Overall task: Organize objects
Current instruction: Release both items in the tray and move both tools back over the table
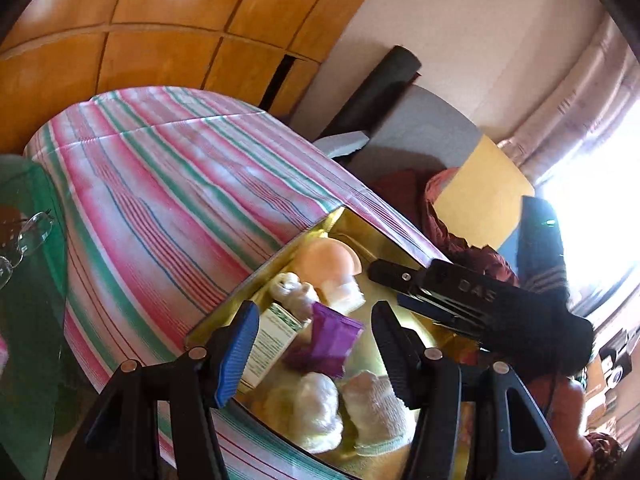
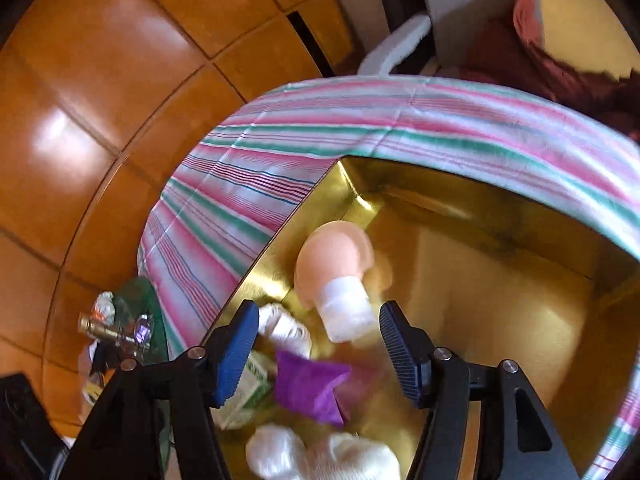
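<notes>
Hovering over the gold box [image 2: 500, 280] on the striped cloth [image 1: 168, 184], both grippers have their jaws apart and empty: the left gripper [image 1: 312, 356] above the purple packet [image 1: 332, 340], the right gripper [image 2: 316, 352] over the same corner. Inside sit a peach sponge [image 2: 332, 256], a green-and-white carton [image 1: 272, 340] and white socks [image 1: 376, 408], all clustered at the box's left end.

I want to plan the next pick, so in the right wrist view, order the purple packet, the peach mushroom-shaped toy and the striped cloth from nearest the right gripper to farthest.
1. Purple packet: between the right gripper's fingers, low.
2. Peach mushroom-shaped toy: just beyond the fingertips.
3. Striped cloth: past the gold box's far rim.
</notes>
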Demonstrator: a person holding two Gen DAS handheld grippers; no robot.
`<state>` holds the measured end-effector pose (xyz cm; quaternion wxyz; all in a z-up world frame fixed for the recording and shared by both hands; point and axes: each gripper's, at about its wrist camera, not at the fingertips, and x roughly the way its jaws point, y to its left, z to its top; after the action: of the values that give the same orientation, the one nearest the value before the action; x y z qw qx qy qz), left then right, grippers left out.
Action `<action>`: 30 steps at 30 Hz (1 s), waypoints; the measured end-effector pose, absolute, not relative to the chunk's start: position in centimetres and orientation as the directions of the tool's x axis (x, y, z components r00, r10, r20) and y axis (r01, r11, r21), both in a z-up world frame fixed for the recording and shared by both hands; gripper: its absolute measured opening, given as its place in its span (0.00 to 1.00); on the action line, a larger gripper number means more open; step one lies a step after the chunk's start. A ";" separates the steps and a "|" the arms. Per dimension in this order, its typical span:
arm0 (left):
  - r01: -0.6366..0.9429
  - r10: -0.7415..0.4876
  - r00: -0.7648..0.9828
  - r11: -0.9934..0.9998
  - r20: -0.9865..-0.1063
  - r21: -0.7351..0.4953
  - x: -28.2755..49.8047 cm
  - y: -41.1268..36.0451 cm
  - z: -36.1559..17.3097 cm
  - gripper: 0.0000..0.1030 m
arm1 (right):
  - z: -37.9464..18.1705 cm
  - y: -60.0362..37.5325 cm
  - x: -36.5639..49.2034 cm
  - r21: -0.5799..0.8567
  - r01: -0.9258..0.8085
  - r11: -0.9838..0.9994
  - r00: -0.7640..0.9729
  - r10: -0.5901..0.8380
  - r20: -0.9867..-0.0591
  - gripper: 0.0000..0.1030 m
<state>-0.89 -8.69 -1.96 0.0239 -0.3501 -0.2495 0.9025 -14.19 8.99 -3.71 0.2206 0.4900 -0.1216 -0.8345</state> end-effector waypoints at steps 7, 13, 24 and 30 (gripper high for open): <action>0.037 0.263 -0.726 -0.907 -0.635 -0.419 -0.3 -4.9 -1.7 0.58 | -0.5 12.4 -8.7 0.320 0.281 -0.905 -0.526 -0.424 -0.737 0.67; -0.077 0.326 -0.692 -0.920 -0.643 -0.384 0.7 -0.9 -1.8 0.58 | 0.8 17.1 -4.2 0.259 0.236 -0.937 -0.608 -0.350 -0.712 0.69; -0.300 0.463 -0.594 -0.886 -0.658 -0.353 3.3 6.5 -2.1 0.58 | -1.0 26.7 1.0 0.185 0.067 -0.980 -0.634 -0.185 -0.751 0.70; -0.413 0.527 -0.523 -0.844 -0.669 -0.342 4.7 10.2 -2.5 0.58 | -3.0 32.7 3.7 0.174 -0.032 -0.984 -0.618 -0.117 -0.777 0.71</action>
<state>4.75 10.19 -2.50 0.2701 -0.4066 -0.0706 0.8699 3.71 32.74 -2.98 0.0238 0.4363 -0.0856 -0.8954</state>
